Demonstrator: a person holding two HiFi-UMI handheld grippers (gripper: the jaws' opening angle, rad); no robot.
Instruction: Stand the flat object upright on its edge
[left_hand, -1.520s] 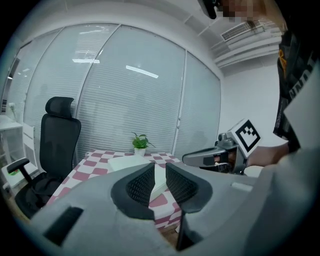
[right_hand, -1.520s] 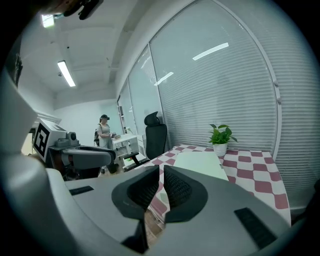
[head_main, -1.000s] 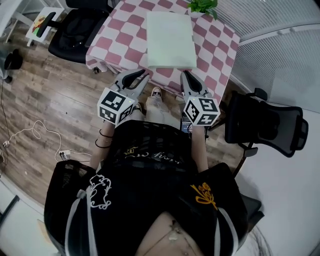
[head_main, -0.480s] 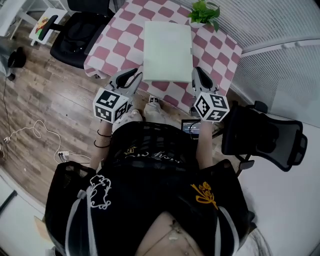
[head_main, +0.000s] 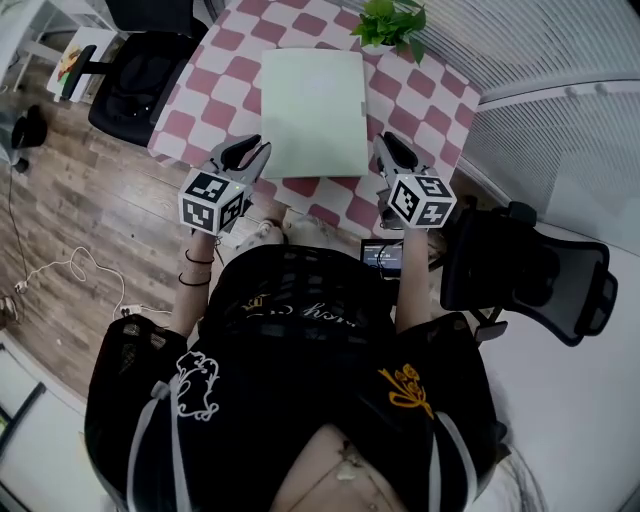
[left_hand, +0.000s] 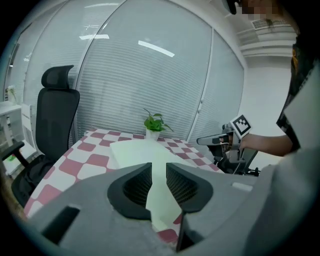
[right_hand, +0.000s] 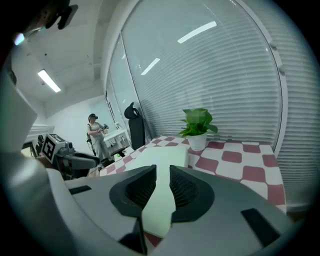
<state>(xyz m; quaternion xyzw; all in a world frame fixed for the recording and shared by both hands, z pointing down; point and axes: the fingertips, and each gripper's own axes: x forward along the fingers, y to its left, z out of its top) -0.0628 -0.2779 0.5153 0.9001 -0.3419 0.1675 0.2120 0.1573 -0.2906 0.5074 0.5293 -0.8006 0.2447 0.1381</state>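
So the pad (head_main: 312, 112) is lying flat on the checkered table (head_main: 195, 105), pale green and rectangular, with its long side running away from the person. It's not on its edge yet.

The left gripper (head_main: 247, 150) is just beside the pad's near left corner and the right gripper (head_main: 385, 148) is just beside its near right corner, so the pad's near end sits between the two. Both point forward and tilt down a bit. From above I honestly can't tell if the tips touch the pad, but in the gripper views it looks like it's just ahead of them and lower.

In the left gripper view the jaws are basically closed. There's only a thin slit between the pads (left_hand: 137, 182), with nothing in it, and you see the pad through the gap. Same deal in the right gripper view: a thin slit, nothing gripped.

Past the pad's far right corner there's a small potted plant (head_main: 388, 22). One black office chair (head_main: 145, 75) stands left of the pad off the table, and another (head_main: 530, 265) is well off to its right.
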